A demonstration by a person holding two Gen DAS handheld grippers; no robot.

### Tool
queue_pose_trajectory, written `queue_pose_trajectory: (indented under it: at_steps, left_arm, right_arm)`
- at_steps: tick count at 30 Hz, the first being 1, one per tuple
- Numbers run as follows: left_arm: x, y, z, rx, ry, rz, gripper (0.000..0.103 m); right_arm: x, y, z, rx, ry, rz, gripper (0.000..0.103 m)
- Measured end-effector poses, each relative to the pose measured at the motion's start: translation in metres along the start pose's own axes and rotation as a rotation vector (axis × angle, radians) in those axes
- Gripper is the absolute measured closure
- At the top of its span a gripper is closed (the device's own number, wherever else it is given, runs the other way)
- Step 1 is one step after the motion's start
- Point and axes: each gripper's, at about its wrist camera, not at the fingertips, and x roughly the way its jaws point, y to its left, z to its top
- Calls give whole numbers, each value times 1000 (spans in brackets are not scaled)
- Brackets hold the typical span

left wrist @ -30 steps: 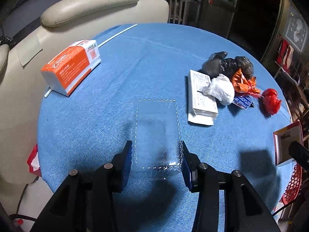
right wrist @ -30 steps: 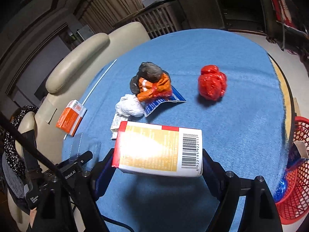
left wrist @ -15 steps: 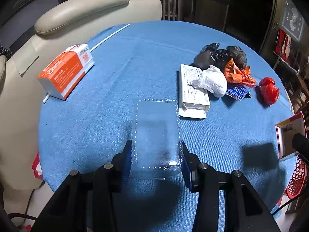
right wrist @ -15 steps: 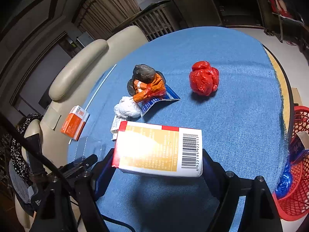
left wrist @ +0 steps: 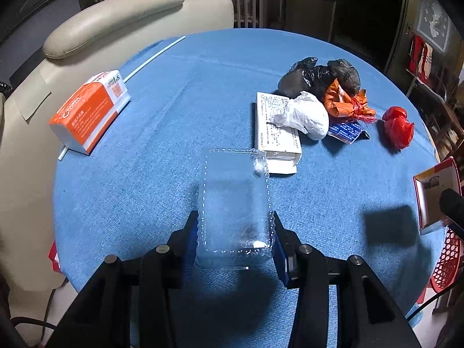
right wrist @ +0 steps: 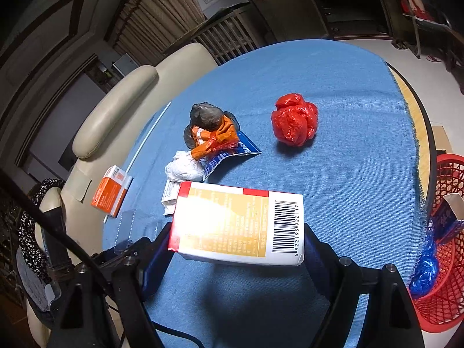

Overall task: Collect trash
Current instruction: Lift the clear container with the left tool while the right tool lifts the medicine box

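My left gripper [left wrist: 234, 233] is shut on a clear plastic tray [left wrist: 235, 200], held above the blue tablecloth. My right gripper [right wrist: 236, 239] is shut on a red, white and tan carton [right wrist: 236, 226] with a barcode, held above the table; the carton also shows at the right edge of the left wrist view [left wrist: 436, 200]. On the table lie a white leaflet box [left wrist: 275, 127], a white crumpled bag [left wrist: 304, 116], black bags [left wrist: 319, 75], an orange wrapper [left wrist: 345, 101], a blue packet [left wrist: 346, 130] and a red crumpled bag [right wrist: 294, 123].
An orange and white box [left wrist: 90, 110] and a white straw [left wrist: 153, 56] lie at the table's left. A beige chair [left wrist: 113, 20] stands behind. A red mesh basket [right wrist: 443, 261] with blue trash stands on the floor at the right of the table.
The left gripper has lifted the clear tray and moved it forward, closer to the white leaflet box. The right gripper with the carton has risen and drawn back slightly.
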Motion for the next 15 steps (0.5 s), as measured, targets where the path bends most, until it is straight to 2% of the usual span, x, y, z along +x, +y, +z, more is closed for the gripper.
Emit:
queue_pose_trajectory:
  at_steps: [15]
  left_arm:
    - [-3, 20, -2, -53, -22, -32, 56]
  right_arm:
    - [-2, 20, -3, -54, -5, -27, 19]
